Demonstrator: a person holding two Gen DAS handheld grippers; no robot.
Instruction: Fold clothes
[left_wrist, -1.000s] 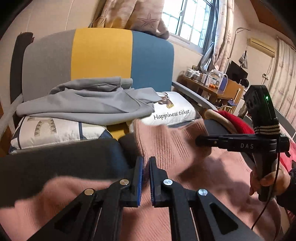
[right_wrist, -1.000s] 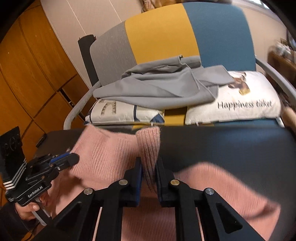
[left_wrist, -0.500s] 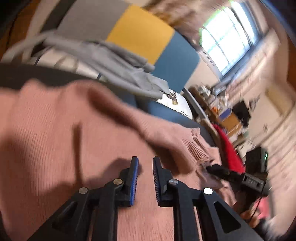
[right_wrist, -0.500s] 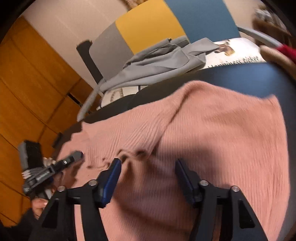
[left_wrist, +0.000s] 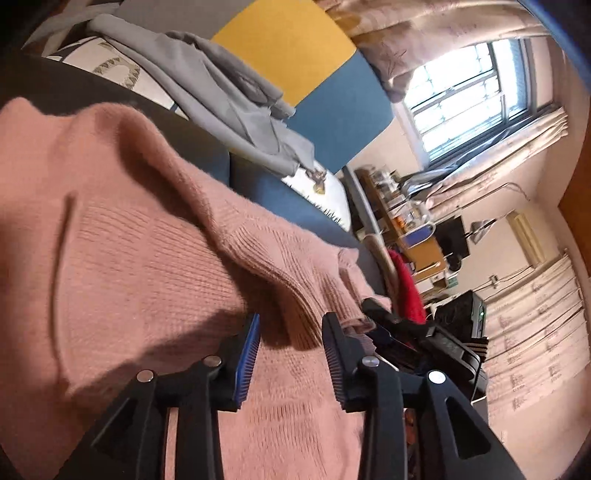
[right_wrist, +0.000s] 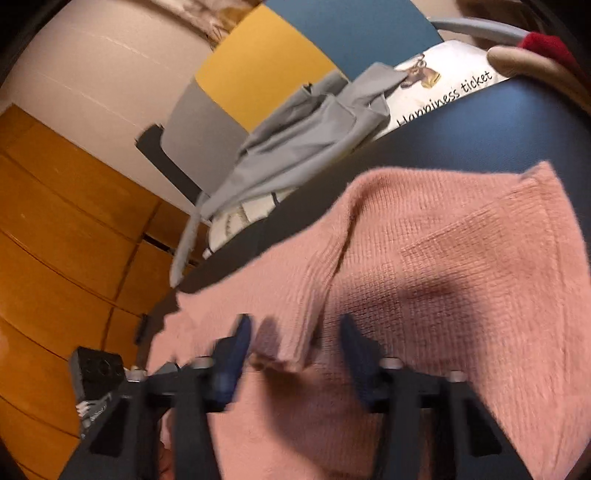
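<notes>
A pink knit sweater (left_wrist: 147, 266) lies on a dark surface (left_wrist: 44, 88), with a sleeve (left_wrist: 280, 266) folded across its body. My left gripper (left_wrist: 290, 332) is open just above the sweater, its jaws either side of the sleeve's cuff end, holding nothing. In the right wrist view the same sweater (right_wrist: 461, 280) fills the lower frame and the folded sleeve's cuff (right_wrist: 291, 354) lies between the jaws of my open right gripper (right_wrist: 295, 339). The right gripper also shows in the left wrist view (left_wrist: 373, 306), close beside the left one.
Behind the dark surface (right_wrist: 480, 125) stands a grey, yellow and blue chair (right_wrist: 258, 70) with a grey garment (right_wrist: 303, 140) on white pillows (right_wrist: 450, 81). A red garment (left_wrist: 406, 288) lies at the right. Orange wooden panels (right_wrist: 55, 240) are at the left.
Both grippers have let go of the pink sleeve and opened. The sleeve now lies flat across the sweater. Both cameras have tilted and dropped close to the fabric.
</notes>
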